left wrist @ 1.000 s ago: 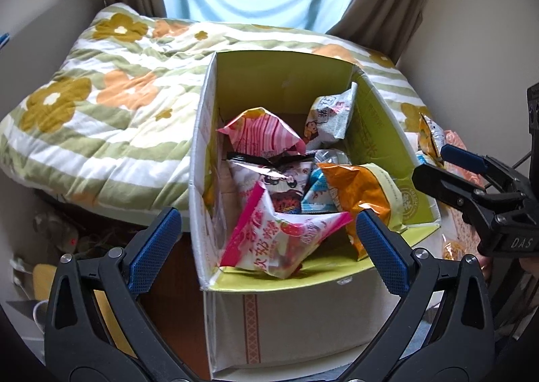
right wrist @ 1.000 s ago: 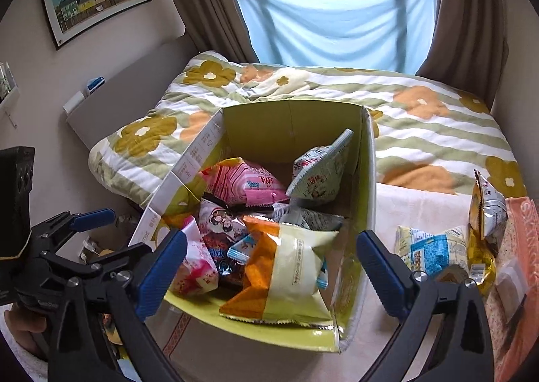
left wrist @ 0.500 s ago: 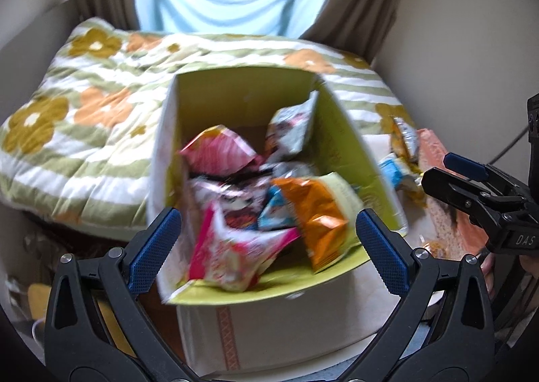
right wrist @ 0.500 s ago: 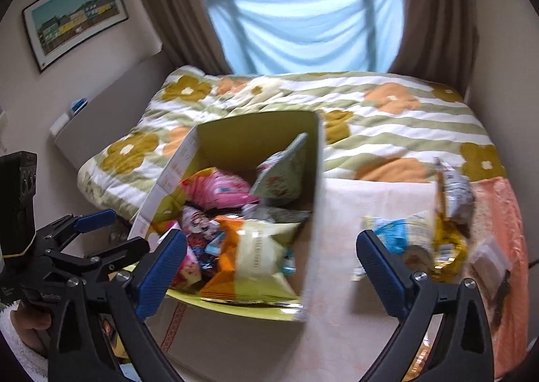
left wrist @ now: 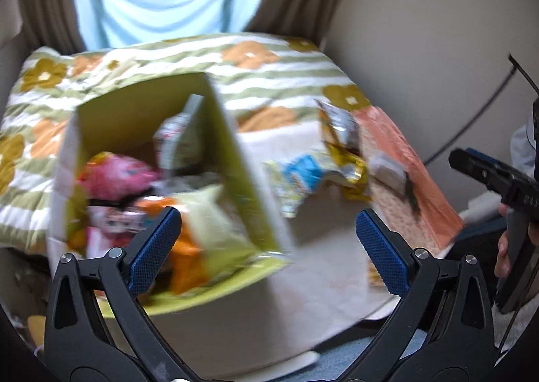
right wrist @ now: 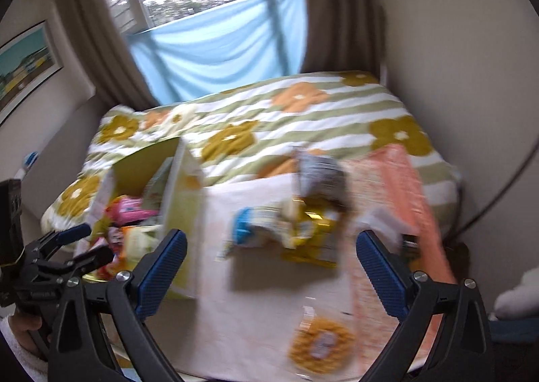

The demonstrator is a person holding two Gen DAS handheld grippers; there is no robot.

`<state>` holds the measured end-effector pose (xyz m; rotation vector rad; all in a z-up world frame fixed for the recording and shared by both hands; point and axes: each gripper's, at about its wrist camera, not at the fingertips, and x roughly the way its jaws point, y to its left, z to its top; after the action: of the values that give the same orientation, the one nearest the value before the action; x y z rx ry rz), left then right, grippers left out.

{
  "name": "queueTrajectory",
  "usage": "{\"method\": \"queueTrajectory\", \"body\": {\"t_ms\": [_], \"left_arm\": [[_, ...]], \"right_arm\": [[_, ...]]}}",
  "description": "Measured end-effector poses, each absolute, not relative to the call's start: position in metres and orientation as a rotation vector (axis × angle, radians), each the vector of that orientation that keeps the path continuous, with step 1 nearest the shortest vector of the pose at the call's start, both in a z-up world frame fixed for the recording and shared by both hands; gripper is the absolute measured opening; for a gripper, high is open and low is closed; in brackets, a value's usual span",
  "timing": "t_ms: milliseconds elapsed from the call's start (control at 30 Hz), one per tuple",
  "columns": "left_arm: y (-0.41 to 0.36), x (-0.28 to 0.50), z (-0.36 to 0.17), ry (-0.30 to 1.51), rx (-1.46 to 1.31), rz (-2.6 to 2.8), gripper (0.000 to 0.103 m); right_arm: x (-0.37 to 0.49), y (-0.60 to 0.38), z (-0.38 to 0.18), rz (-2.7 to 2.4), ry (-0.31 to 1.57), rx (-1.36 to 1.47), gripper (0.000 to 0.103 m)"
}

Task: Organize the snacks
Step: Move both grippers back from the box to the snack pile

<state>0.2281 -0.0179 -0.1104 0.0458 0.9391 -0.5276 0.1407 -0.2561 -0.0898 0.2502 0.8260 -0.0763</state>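
Note:
A green-lined cardboard box (left wrist: 235,159) (right wrist: 183,200) holds several snack bags, among them a pink one (left wrist: 114,173) and an orange-and-pale one (left wrist: 202,223). Loose snacks lie right of it on the white cloth: a blue-and-white packet (left wrist: 299,176) (right wrist: 256,223), a gold-and-dark bag (left wrist: 340,132) (right wrist: 320,180) and a round yellow packet (right wrist: 320,343). My left gripper (left wrist: 267,247) is open and empty, low over the box's right wall. My right gripper (right wrist: 269,264) is open and empty, in front of the loose snacks. Both views are blurred.
A bed with a flowered, striped quilt (right wrist: 303,112) lies behind the table. An orange patterned mat (left wrist: 404,173) (right wrist: 411,200) covers the table's right side. The wall stands close on the right, with a dark cable (right wrist: 498,193) along it. A curtained window (right wrist: 215,8) is at the back.
Both grippers have swung to the right. The box has slid toward the left of each view and the loose snacks on the cloth have come into view. Both stay open.

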Motion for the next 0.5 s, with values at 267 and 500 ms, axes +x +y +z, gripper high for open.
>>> {"method": "queueTrajectory", "body": {"t_ms": [267,500], "left_arm": [[-0.122,0.192,-0.145,1.037,0.091,-0.643,0.103],[-0.182,0.157,-0.189,1.13,0.115,-0.657,0.103]], "right_arm": [[0.108,-0.329,-0.104,-0.127,0.868,0.277,0.1],[0.104,-0.368,-0.145,-0.081,0.95,0.286,0.1]]}}
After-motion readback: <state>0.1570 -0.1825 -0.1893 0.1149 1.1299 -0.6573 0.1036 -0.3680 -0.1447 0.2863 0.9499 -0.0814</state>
